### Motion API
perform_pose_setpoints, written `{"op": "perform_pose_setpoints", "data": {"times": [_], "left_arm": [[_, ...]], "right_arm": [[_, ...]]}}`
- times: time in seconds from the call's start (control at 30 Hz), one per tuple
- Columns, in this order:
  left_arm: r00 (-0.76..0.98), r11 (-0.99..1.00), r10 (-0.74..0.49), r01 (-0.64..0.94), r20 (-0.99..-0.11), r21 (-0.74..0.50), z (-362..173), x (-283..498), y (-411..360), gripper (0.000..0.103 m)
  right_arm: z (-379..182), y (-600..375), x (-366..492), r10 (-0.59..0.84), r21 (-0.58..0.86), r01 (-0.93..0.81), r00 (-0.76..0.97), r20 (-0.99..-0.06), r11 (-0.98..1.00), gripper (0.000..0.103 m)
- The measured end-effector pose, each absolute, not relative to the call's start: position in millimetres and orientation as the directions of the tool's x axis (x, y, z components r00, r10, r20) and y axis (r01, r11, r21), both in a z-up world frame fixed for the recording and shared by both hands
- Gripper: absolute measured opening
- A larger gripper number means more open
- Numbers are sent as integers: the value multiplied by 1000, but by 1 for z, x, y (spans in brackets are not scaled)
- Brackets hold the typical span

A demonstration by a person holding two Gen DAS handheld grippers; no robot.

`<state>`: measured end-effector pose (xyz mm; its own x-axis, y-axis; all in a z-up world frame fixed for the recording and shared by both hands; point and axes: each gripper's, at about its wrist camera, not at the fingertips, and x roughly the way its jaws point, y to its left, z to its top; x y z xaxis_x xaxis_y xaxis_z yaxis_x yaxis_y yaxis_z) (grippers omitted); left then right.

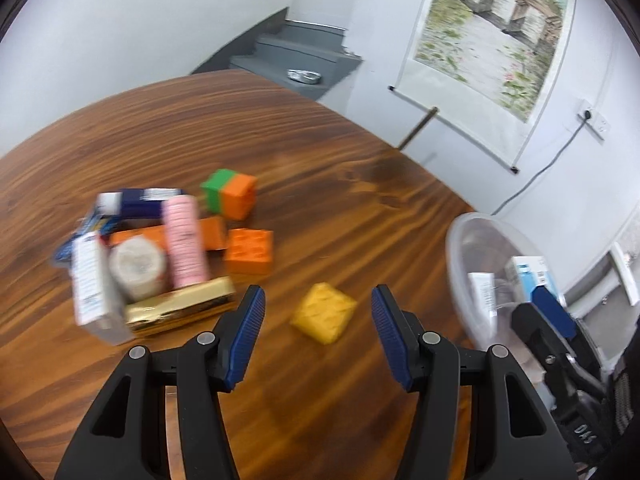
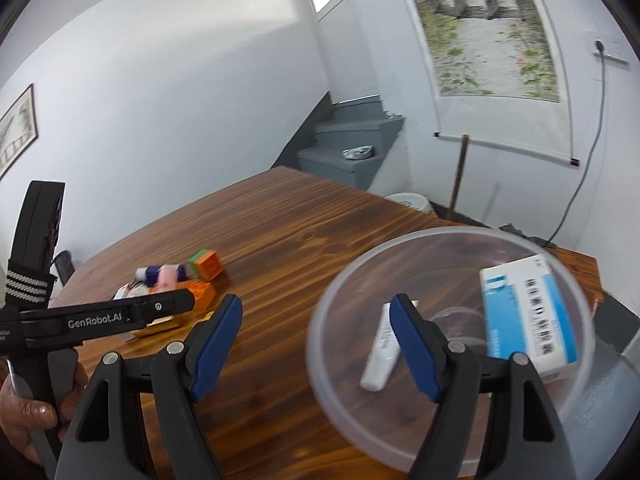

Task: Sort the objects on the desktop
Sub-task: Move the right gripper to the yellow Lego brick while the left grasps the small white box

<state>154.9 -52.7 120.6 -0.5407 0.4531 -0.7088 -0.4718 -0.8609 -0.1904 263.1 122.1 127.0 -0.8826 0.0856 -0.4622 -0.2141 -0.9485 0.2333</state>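
Observation:
My left gripper [image 1: 318, 312] is open and empty, just above a yellow block [image 1: 323, 313] on the wooden table [image 1: 320, 160]. Left of it lies a pile: orange bricks [image 1: 249, 251], a green-and-orange block [image 1: 229, 192], a pink roll [image 1: 185, 241], a gold box [image 1: 180, 311], white and blue packets [image 1: 93, 286]. My right gripper [image 2: 316, 336] is open and empty, in front of a clear plastic bowl [image 2: 340, 372] holding a blue-white medicine box [image 2: 528, 316] and a white tube [image 2: 380, 360]. The bowl also shows in the left wrist view [image 1: 460, 248].
The table's far edge [image 1: 360, 120] meets grey stairs [image 1: 296, 52]. A scroll painting [image 1: 488, 28] hangs on the right wall. A cable [image 2: 588, 160] runs down from a wall socket. The left gripper's body [image 2: 100, 320] crosses the right wrist view at left.

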Motion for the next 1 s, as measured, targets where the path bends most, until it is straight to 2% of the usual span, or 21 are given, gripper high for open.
{"op": "perform_pose_setpoints", "data": {"times": [0.13, 0.53, 1.0], "left_arm": [[-581, -894, 397, -421, -711, -155, 114, 152, -80, 59], [-620, -948, 303, -276, -724, -160, 105, 127, -132, 59], [-656, -957, 288, -228, -697, -181, 118, 120, -156, 59]], "right_arm": [[124, 105, 258, 45, 216, -164, -882, -469, -963, 79], [116, 69, 239, -69, 214, -50, -855, -513, -975, 79], [107, 36, 198, -171, 180, 78, -784, -596, -981, 79]]}}
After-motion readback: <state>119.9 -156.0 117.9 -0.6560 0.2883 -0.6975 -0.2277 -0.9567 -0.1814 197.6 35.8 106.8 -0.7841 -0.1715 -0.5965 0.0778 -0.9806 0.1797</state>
